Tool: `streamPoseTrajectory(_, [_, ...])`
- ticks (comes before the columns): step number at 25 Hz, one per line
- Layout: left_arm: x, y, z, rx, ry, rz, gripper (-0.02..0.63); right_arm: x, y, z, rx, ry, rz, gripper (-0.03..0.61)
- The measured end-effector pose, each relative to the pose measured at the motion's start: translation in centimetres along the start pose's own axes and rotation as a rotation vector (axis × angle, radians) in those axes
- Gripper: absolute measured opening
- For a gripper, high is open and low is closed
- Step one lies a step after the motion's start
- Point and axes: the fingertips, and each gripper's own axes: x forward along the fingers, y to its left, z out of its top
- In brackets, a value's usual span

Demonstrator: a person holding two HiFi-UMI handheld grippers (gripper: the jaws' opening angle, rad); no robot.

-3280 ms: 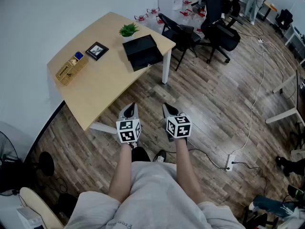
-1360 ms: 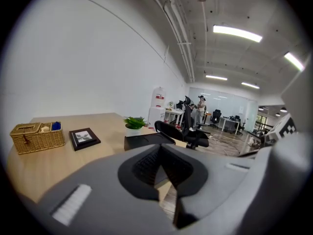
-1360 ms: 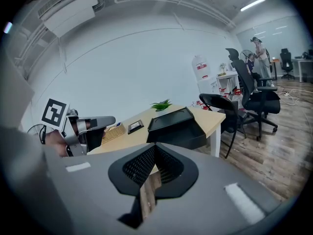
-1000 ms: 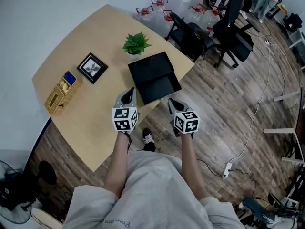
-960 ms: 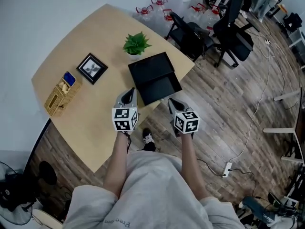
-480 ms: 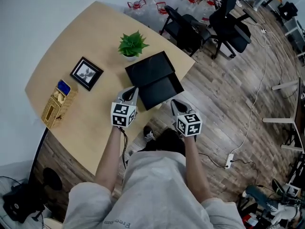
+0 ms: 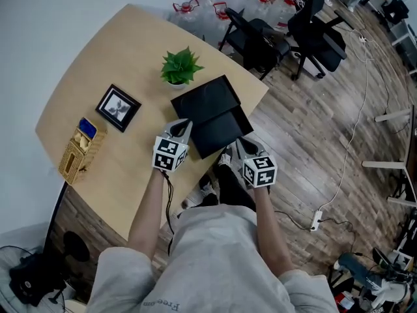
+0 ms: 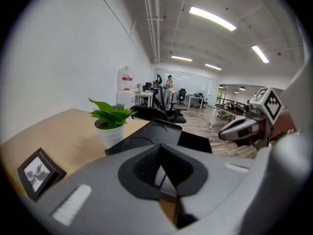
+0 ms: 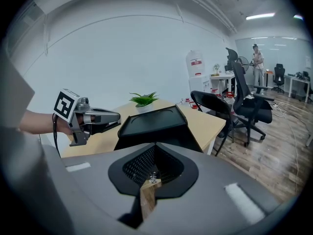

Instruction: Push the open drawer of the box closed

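Observation:
A black box (image 7: 204, 100) lies on the wooden table (image 7: 124, 168) near its edge, and its drawer (image 7: 223, 130) stands pulled out toward me. My left gripper (image 7: 185, 124) is shut and empty, its tip just left of the drawer's near corner. To the drawer's right, off the table edge, my right gripper (image 7: 237, 142) is also shut and empty. In the left gripper view the box (image 8: 149, 132) and drawer (image 8: 194, 142) lie ahead, with the right gripper (image 8: 234, 129) beyond. The right gripper view faces the drawer front (image 9: 152, 139), the left gripper (image 9: 116, 115) beside it.
A potted plant (image 7: 178, 66) stands behind the box, with a framed picture (image 7: 118, 107) and a wicker holder (image 7: 80, 150) farther left. Black office chairs (image 7: 260, 38) stand beyond the table's right corner. A cable and power strip (image 7: 317, 215) lie on the wood floor.
I have walked up to the table. Both grippers have closed in on the drawer's front corners; the right one now sits nearer the drawer than half a second ago.

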Motion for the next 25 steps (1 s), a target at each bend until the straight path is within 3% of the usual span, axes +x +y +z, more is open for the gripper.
streamPoseTrajectory(12, [5.2,1.9,-0.3,0.078,0.115,-0.010,0.052,4.0,-3.2,2.5,-0.005,0.029,0.033,0.002])
streamPoseTrajectory(25, [6.6,0.6,-1.4,0.211,0.250,-0.105,0.052,6.3,-3.8,2.7,-0.024,0.054,0.065,0.002])
